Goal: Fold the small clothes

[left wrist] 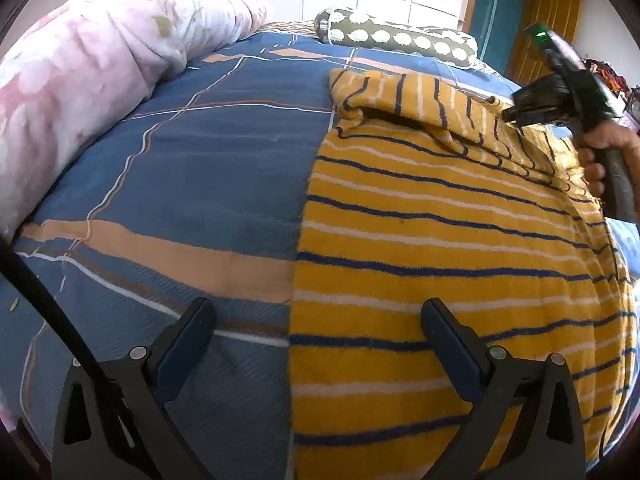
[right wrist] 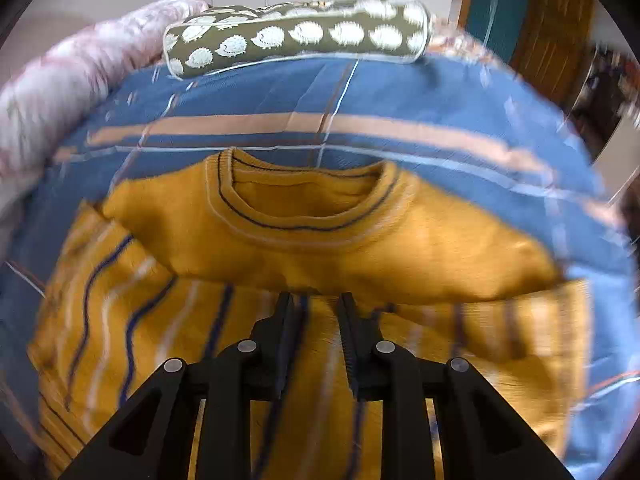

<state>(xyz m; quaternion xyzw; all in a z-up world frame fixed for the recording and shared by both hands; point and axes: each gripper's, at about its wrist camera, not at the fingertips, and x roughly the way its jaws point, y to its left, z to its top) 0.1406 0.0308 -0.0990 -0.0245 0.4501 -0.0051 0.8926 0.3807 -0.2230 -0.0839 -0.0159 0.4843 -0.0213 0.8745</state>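
A yellow knit sweater (left wrist: 440,240) with blue and white stripes lies on the bed. My left gripper (left wrist: 316,308) is open and empty, low over the sweater's left edge. My right gripper (right wrist: 314,298) has its jaws a small gap apart with striped fabric between them; the view is blurred, so I cannot tell whether it grips. It also shows in the left wrist view (left wrist: 516,114), at the far side of the sweater over a folded sleeve. In the right wrist view the sweater (right wrist: 360,248) shows its round collar (right wrist: 304,220) facing away.
The bed has a blue plaid sheet (left wrist: 200,184). A pink floral quilt (left wrist: 80,80) is heaped along the left. A brown bolster with white hedgehogs (right wrist: 296,36) lies at the far end, also in the left wrist view (left wrist: 400,40). A wooden door (left wrist: 548,20) stands beyond.
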